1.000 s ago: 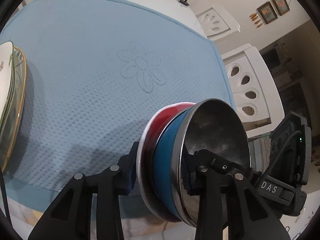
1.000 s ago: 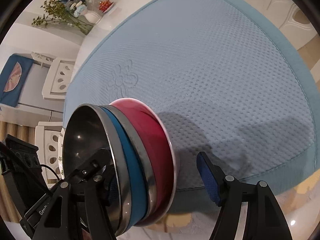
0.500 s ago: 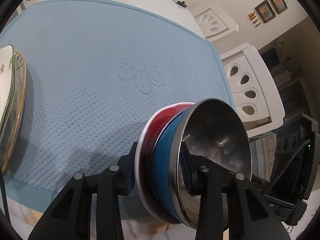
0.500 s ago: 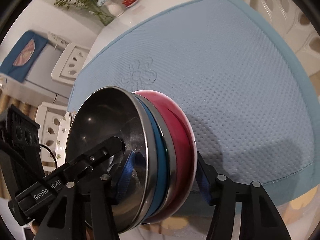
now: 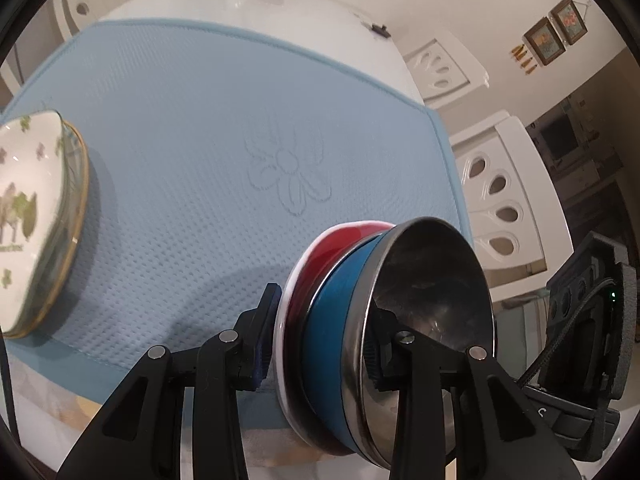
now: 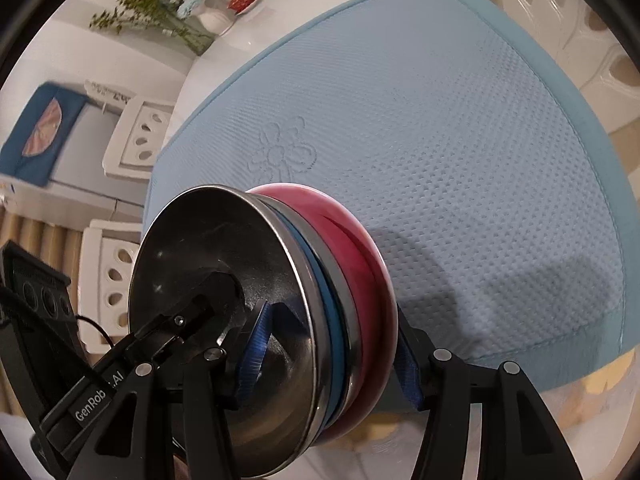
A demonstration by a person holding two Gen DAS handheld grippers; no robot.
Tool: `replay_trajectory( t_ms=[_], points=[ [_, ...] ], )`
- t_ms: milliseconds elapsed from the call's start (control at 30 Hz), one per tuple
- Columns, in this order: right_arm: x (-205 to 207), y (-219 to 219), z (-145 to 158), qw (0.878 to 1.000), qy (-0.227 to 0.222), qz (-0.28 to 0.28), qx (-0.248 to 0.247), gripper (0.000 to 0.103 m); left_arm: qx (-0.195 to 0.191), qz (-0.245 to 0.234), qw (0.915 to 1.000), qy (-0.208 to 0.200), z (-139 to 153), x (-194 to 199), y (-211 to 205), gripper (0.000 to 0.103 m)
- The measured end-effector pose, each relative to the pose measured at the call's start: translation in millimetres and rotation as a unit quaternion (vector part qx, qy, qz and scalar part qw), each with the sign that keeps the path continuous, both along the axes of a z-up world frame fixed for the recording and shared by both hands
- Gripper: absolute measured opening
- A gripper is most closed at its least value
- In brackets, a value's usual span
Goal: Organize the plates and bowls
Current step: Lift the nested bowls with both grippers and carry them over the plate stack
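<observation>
We hold one nested stack of bowls (image 5: 384,320) on edge between both tools, lifted clear of the light blue mat (image 5: 200,152). The stack is a steel-lined blue bowl (image 5: 332,312) seated inside a red bowl (image 5: 332,244) with a white rim.

The left gripper (image 5: 320,336) is clamped across the stack: its left pad presses the red bowl's outside and its right finger reaches into the steel hollow. The right gripper (image 6: 332,344) grips the same stack from the other side, with its left pad, ribbed and blue, inside the steel hollow and its right pad against the red bowl's outside. Its jaws have narrowed onto the stack, and the pads look pressed to it.

In the right wrist view, the other tool's body crosses in front of our left finger, and its white lettering reads "GenRob" followed by ".AI" (image 6: 100,396). In the left wrist view, only a stray letter or so shows on the other tool, too little to read.

Well to the left of the left jaws, a white plate with green and pink sprigs (image 5: 28,208) lies in a gold-rimmed glass plate (image 5: 74,216) on the mat. Its small dark lettering is blurred beyond reading. Ahead of both jaws, the mat carries an embossed flower (image 5: 286,176).
</observation>
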State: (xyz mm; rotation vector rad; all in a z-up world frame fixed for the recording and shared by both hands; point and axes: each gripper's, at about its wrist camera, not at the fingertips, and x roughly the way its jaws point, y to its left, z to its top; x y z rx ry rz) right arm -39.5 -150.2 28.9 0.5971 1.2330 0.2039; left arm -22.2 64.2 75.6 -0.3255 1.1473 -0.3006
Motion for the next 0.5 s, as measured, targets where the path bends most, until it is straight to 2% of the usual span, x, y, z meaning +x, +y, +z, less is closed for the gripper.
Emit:
replay_trajectory(
  t_ms=[233,500],
  points=[
    [7.0,27.3,36.4,0.999,-0.03,0.028,-0.016,0.055,-0.02,0.045,0.9984,-0.026,30.0,-1.8,36.2,0.032],
    [20.5,100.8,66.5,0.994,-0.059,0.078,-0.04,0.055,-0.03,0.074,0.9958,-0.045,55.5,-0.7,104.4,0.032]
  ],
)
